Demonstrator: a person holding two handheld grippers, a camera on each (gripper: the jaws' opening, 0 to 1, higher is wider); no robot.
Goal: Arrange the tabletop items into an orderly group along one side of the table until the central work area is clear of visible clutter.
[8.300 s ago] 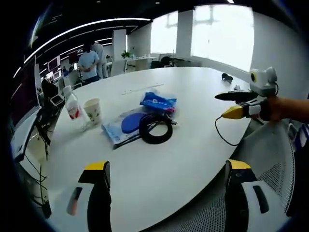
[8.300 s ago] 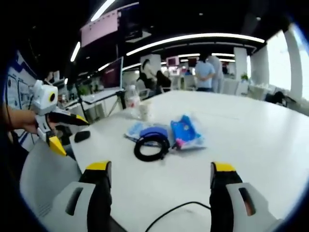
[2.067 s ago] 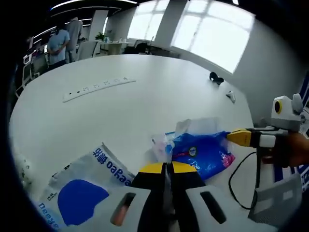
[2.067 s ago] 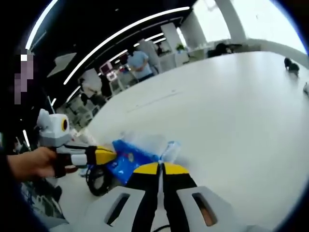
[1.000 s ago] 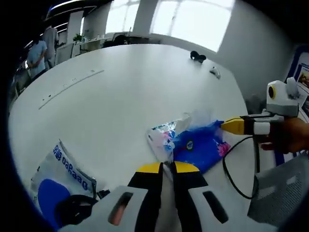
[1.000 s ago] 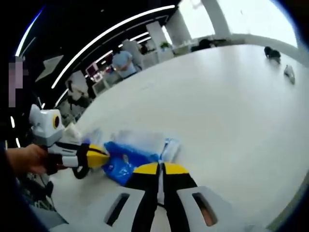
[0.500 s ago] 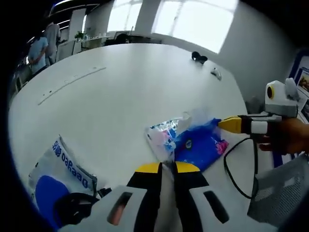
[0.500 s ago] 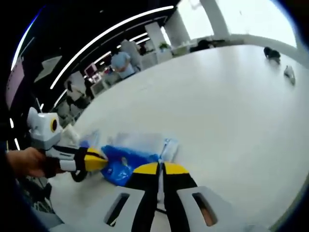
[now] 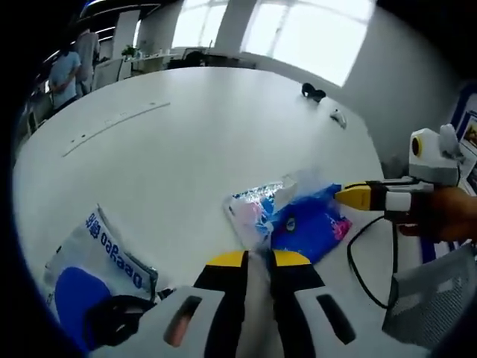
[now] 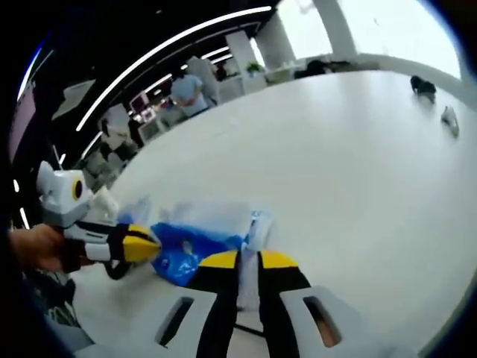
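Observation:
A blue plastic packet (image 9: 309, 221) with a clear and pink end lies on the white table (image 9: 201, 142) near its edge. My left gripper (image 9: 258, 258) is closed on the packet's clear near end, with thin plastic between the jaws. My right gripper (image 9: 350, 195), held by a hand, meets the packet's far blue end. In the right gripper view the packet (image 10: 186, 252) stretches between my right gripper (image 10: 249, 261), whose jaws pinch clear wrapper with a narrow gap, and my left gripper (image 10: 149, 242), shut at the other end.
A white and blue printed bag (image 9: 93, 257) lies at the lower left with a black cable coil (image 9: 119, 321) on it. A thin black cable (image 9: 365, 261) loops off the edge by a mesh chair (image 9: 432, 313). A power strip (image 9: 115, 124) and small objects (image 9: 313, 92) lie farther off.
The jaws of my right gripper have parted slightly, showing wrapper between them. The packet has stayed near the table's edge while both views drifted a little.

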